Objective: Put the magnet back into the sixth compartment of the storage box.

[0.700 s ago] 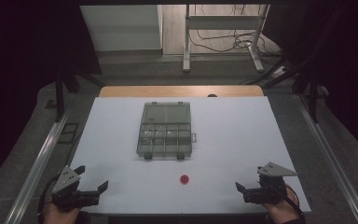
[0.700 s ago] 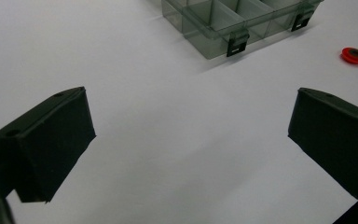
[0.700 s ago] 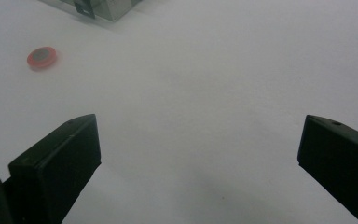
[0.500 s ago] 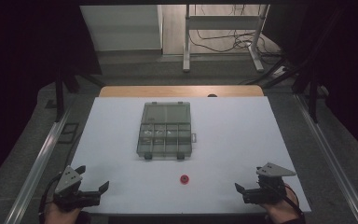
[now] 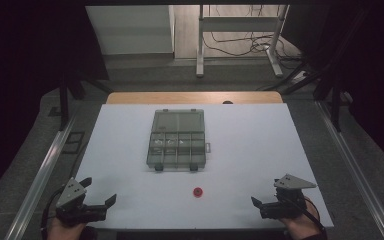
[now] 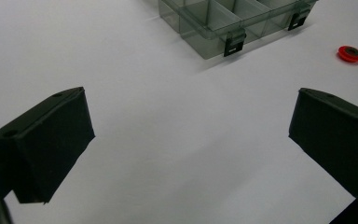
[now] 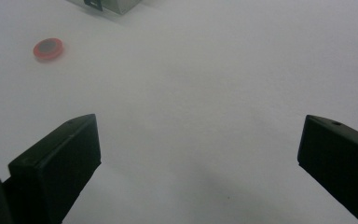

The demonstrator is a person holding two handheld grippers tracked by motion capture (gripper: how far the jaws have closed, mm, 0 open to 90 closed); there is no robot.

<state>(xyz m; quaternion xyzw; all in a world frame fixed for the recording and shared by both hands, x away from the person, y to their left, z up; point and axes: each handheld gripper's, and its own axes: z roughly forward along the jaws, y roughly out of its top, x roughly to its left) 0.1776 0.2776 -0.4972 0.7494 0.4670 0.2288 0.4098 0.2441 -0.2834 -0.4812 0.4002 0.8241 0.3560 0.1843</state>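
On the white table (image 5: pixel 260 150), near edge, the left gripper (image 5: pixel 96 196) and right gripper (image 5: pixel 260 204) sit at opposite corners, both with jaws spread wide, nothing between them. A small red disc (image 5: pixel 197 192) lies flat between the two, well apart from each. A clear compartment box (image 5: pixel 177 139), lid shut, sits just beyond the disc, mid-table.

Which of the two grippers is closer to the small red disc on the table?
The right gripper is closer. The red disc lies right of the table's middle line, so the left gripper has a longer gap to it.
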